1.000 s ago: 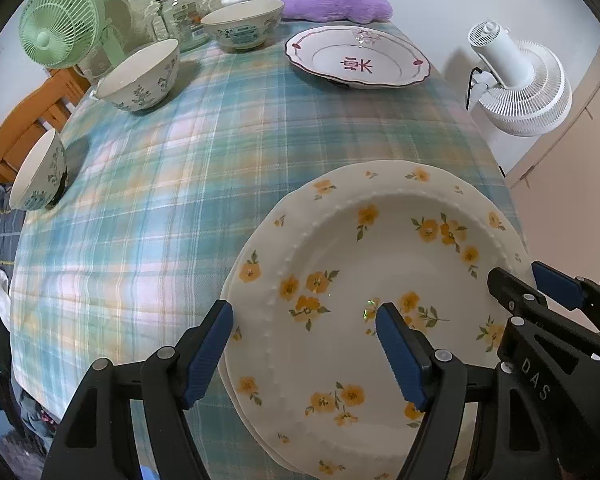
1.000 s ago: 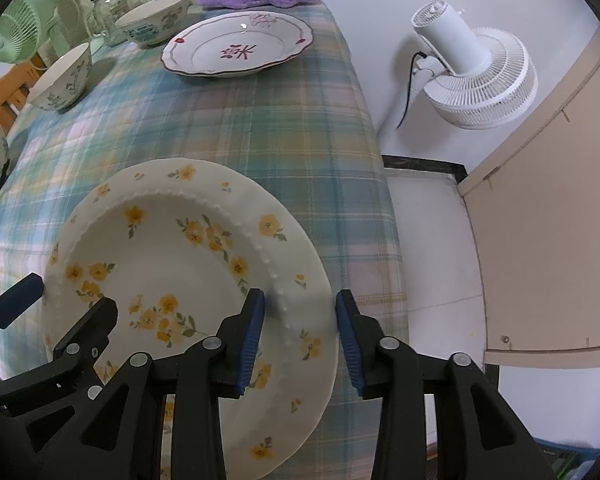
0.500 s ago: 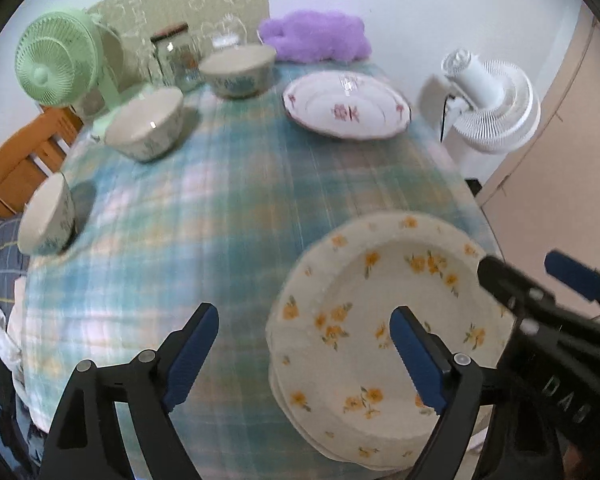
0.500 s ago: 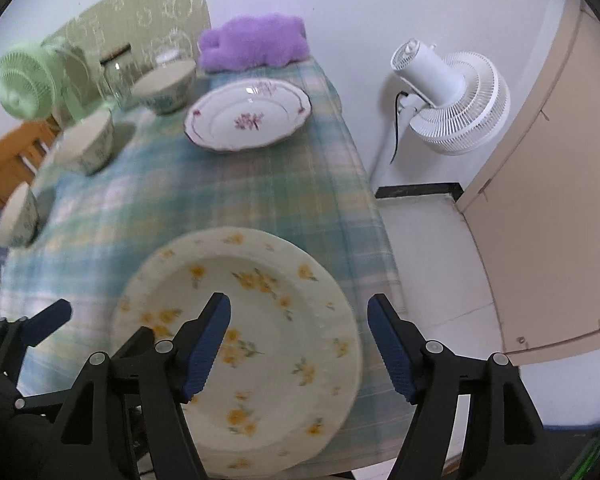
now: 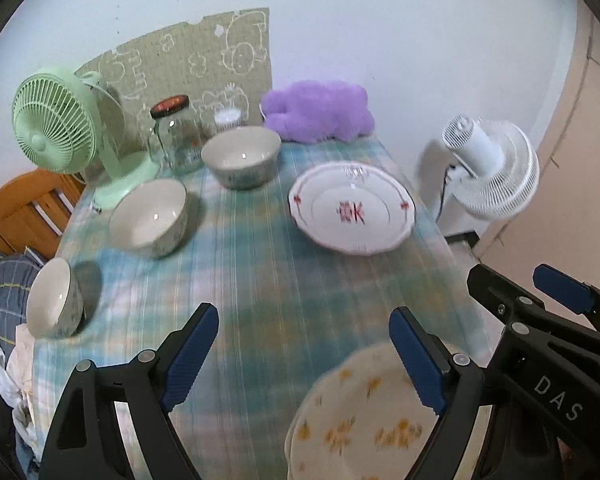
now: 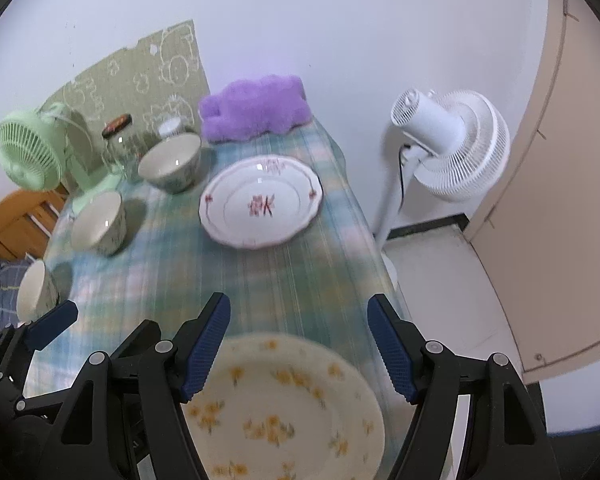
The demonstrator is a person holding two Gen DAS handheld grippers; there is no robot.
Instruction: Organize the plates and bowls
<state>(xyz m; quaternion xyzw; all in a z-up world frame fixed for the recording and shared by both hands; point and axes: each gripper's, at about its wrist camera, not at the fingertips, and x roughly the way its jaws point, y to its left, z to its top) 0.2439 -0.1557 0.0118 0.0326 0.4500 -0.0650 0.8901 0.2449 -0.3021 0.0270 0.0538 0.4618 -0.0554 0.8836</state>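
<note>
From the left wrist view, the left gripper [image 5: 304, 350] hung with its blue-padded jaws spread wide and empty over the desk [image 5: 260, 280] in its teal plaid cloth, the cream plate with yellow flowers [image 5: 360, 428] lying at the near right edge below them, the white plate with red flower print [image 5: 352, 210] far right, and three cream ceramic bowls [image 5: 148, 218] ranged along the left and back. From the right wrist view, the right gripper [image 6: 300, 346] likewise stood wide open holding nothing, above the yellow-flowered plate.
</note>
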